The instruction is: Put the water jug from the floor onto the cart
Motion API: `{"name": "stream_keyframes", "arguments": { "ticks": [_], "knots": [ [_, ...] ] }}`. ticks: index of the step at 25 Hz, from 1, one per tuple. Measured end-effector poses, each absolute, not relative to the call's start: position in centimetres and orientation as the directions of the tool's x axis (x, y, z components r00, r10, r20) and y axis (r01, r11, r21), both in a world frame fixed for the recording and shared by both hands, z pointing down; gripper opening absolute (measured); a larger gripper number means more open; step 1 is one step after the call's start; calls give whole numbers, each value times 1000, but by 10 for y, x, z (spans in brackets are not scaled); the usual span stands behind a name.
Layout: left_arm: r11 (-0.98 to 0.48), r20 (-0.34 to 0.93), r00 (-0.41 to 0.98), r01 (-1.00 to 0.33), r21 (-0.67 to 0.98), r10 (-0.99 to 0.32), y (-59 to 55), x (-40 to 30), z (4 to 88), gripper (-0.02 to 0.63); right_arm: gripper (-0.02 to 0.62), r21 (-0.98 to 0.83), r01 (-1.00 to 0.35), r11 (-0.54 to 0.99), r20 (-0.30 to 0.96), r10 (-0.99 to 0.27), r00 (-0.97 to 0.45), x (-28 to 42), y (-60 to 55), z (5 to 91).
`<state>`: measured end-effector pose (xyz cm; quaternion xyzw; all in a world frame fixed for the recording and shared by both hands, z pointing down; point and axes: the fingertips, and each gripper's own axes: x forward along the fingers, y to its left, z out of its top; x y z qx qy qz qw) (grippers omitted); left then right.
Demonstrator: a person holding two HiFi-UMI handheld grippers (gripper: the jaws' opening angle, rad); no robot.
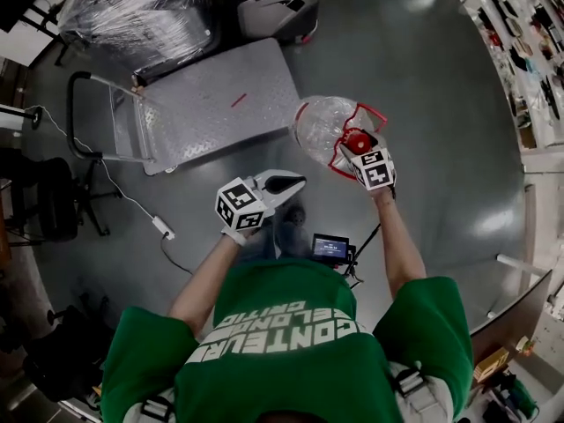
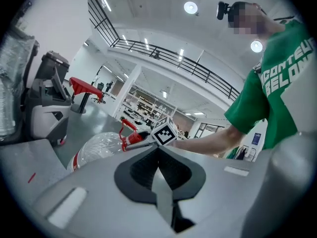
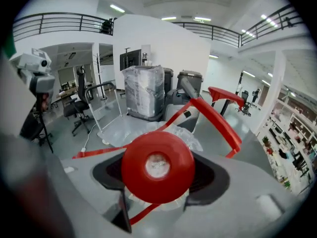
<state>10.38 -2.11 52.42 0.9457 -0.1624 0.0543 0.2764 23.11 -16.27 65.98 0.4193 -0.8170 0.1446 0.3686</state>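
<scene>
A clear water jug with a red cap and red carry handle hangs off the floor, just right of the cart. My right gripper is shut on its neck, and the cap fills the space between the jaws in the right gripper view. The flat grey cart, with its tube handle at the left end, stands up and left of the jug. My left gripper is held below and left of the jug, apart from it, jaws shut on nothing. The left gripper view shows the jug beyond its tips.
A plastic-wrapped pallet and a grey machine stand behind the cart. An office chair and a white cable with a power strip lie to the left. A tripod with a small screen stands at the person's feet. Shelves line the right side.
</scene>
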Motion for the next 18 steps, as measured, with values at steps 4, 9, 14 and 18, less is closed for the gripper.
{"name": "stream_keyframes", "arguments": {
  "ticks": [4, 9, 14, 18],
  "knots": [
    [-800, 150, 936, -349, 488, -317, -34, 92, 501, 11, 304, 88, -797, 597, 667, -630, -398, 219, -194, 611],
    [-804, 114, 929, -362, 471, -352, -47, 77, 478, 11, 304, 80, -808, 583, 627, -660, -414, 210, -219, 571],
    [-804, 86, 920, -377, 460, -383, -61, 51, 465, 11, 304, 42, -827, 561, 576, -690, -439, 193, -239, 542],
    [-813, 57, 917, -377, 444, -394, -75, 38, 449, 11, 304, 20, -839, 543, 511, -727, -458, 179, -259, 511]
  ]
}}
